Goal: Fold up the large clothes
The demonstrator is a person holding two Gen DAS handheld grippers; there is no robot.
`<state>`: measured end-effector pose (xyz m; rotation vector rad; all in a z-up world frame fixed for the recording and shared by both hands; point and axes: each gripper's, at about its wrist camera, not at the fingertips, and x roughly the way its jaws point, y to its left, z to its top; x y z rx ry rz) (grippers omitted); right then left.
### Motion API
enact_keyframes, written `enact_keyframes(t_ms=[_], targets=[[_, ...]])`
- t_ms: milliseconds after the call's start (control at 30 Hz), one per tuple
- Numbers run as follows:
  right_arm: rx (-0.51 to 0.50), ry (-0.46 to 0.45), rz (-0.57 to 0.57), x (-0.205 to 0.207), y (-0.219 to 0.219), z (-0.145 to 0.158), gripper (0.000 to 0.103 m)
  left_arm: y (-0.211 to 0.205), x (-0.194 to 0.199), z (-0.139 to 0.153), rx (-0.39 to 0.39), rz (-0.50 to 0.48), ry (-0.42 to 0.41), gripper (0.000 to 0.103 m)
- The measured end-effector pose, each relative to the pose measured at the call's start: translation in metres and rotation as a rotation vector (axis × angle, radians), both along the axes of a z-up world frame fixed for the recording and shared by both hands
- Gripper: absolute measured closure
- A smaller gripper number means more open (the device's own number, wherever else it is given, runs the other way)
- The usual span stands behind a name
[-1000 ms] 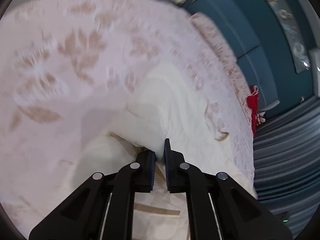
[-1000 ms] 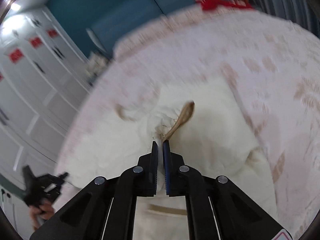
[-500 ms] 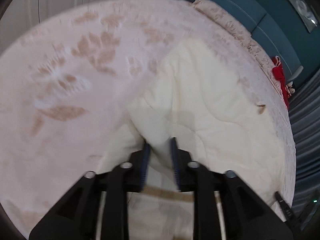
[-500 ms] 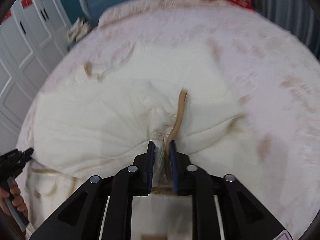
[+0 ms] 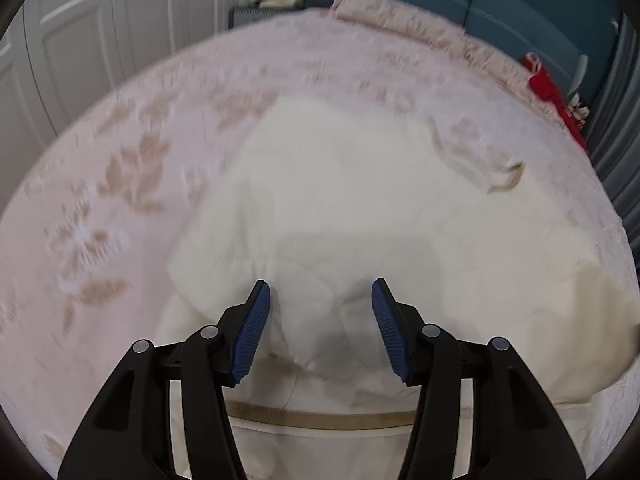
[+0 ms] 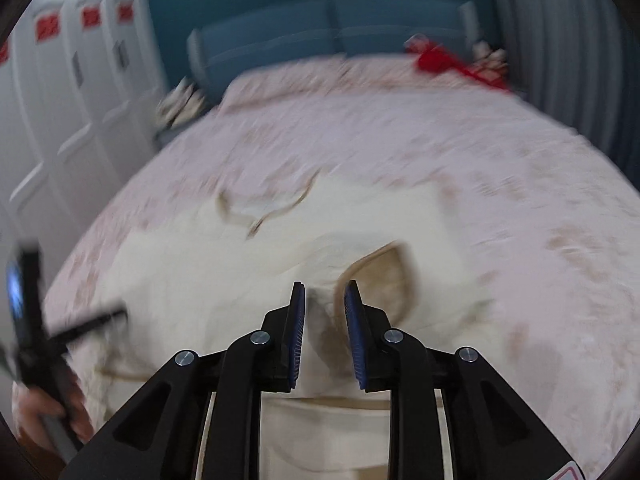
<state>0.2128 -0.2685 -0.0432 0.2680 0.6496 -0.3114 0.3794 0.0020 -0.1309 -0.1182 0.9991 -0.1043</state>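
A large cream garment (image 5: 344,184) with tan trim lies spread on the pink floral bedspread (image 5: 120,152). My left gripper (image 5: 320,300) is wide open just above a folded layer of it, holding nothing. In the right wrist view the same garment (image 6: 224,264) shows a tan-lined opening (image 6: 384,276) just ahead. My right gripper (image 6: 324,300) is partly open over the cloth, with fabric lying loose between the jaws. The left gripper (image 6: 24,320) also shows at that view's left edge, blurred.
White wardrobe doors (image 5: 80,40) stand to the left of the bed. A teal headboard (image 6: 320,36) is at the far end. A red item (image 5: 556,100) lies at the far right corner of the bed. Grey curtains (image 6: 568,48) hang on the right.
Both grippers were shut on the cream garment a second ago. Both have opened and let it go, the left one wide. The garment now lies flatter on the bed.
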Motion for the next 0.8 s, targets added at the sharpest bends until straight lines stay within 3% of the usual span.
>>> enact_keyframes(t_ms=[67,100,167,267,433,533,800], targets=[[-0.023,-0.070,-0.044,-0.019,-0.007,0.018,0.080,0.000,-0.002,-0.007,0.011,0.005,-0.009,0.052],[-0.009,-0.080,-0.012,-0.020,-0.007,0.023,0.080,-0.001,-0.004,-0.010,0.021,0.001,-0.018,0.052],[0.028,0.003,0.117,0.003,-0.001,0.013,0.082,-0.002,-0.007,-0.013,0.036,0.003,-0.032,0.052],[0.070,0.129,0.230,0.034,0.016,-0.028,0.083,-0.008,-0.011,-0.017,0.067,0.004,-0.057,0.051],[0.085,0.272,0.192,0.053,0.012,-0.093,0.092,-0.009,-0.019,-0.023,0.089,-0.006,-0.111,0.049],[0.111,0.262,0.182,0.049,0.006,-0.110,0.094,-0.010,-0.022,-0.026,0.087,-0.004,-0.133,0.049],[0.124,0.213,0.182,0.044,0.007,-0.121,0.095,-0.013,-0.026,-0.030,0.105,0.002,-0.172,0.048]])
